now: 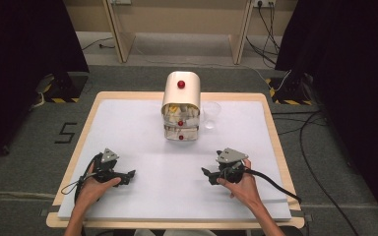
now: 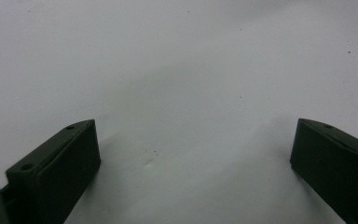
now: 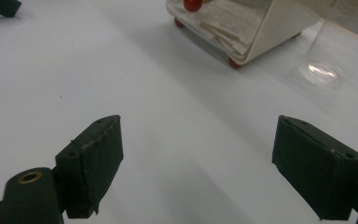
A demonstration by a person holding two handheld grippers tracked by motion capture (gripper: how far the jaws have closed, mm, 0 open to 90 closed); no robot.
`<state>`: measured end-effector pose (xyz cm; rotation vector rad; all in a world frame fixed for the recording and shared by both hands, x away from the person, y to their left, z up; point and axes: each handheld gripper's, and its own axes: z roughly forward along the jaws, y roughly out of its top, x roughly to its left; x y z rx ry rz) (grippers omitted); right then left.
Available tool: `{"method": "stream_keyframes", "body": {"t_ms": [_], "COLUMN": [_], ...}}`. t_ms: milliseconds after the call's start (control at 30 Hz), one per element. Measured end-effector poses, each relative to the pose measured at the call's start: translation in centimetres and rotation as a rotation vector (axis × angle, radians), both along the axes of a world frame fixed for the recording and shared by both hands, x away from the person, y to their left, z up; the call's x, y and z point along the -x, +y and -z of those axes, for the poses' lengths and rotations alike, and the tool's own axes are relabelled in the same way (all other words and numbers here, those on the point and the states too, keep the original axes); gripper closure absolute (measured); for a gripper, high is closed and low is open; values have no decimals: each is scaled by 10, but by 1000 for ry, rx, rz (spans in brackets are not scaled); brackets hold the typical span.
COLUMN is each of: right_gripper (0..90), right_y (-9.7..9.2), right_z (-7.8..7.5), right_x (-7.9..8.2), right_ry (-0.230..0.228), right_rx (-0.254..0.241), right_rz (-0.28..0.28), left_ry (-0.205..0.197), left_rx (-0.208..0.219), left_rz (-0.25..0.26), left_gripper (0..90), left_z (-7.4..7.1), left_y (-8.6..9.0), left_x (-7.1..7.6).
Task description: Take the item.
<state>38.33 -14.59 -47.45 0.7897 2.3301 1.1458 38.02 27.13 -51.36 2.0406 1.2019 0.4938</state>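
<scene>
- The desk (image 1: 128,128) has a white top, with both tools resting low on its near half.
- The cream drawer box (image 1: 181,105) with red knobs stands at the far middle, a clear cup (image 1: 211,115) just beside it.
- The left tool (image 1: 129,175) has its jaws wide apart, holding nothing.
- The right tool (image 1: 207,174) also has its jaws spread, well short of the box.

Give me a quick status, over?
Left gripper and right gripper open, empty, low over table. Drawer box untouched, clear cup beside it. Path clear.

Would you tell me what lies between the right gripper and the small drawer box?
Nothing: in the high view, bare white table separates the right gripper from the drawer box.
</scene>
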Motion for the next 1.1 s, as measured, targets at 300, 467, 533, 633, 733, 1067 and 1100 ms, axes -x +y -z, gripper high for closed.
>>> {"method": "stream_keyframes", "body": {"t_ms": [300, 467, 533, 633, 733, 1067, 1100], "right_gripper": [199, 222, 220, 220, 221, 249, 251], "right_y": [10, 14, 18, 22, 28, 43, 44], "right_z": [-13, -19, -22, -26, -34, -51, -53], "right_x": [-9, -14, -15, -15, -16, -24, -24], "right_ry": [-16, -19, -23, -34, -52, -80, -79], "right_rx": [-37, -68, -60, -72, -81, -111, -122], "right_rz": [-6, -15, -28, -48, -60, -87, -93], "left_ry": [0, 0, -1, 0, 0, 0, 0], "left_rx": [-1, 0, 0, -1, -1, -1, 0], "left_rz": [0, 0, 0, 0, 0, 0, 0], "left_gripper": [3, 3, 3, 3, 3, 3, 3], "left_z": [0, 0, 0, 0, 0, 0, 0], "left_y": [0, 0, 0, 0, 0, 0, 0], "left_x": [0, 0, 0, 0, 0, 0, 0]}}
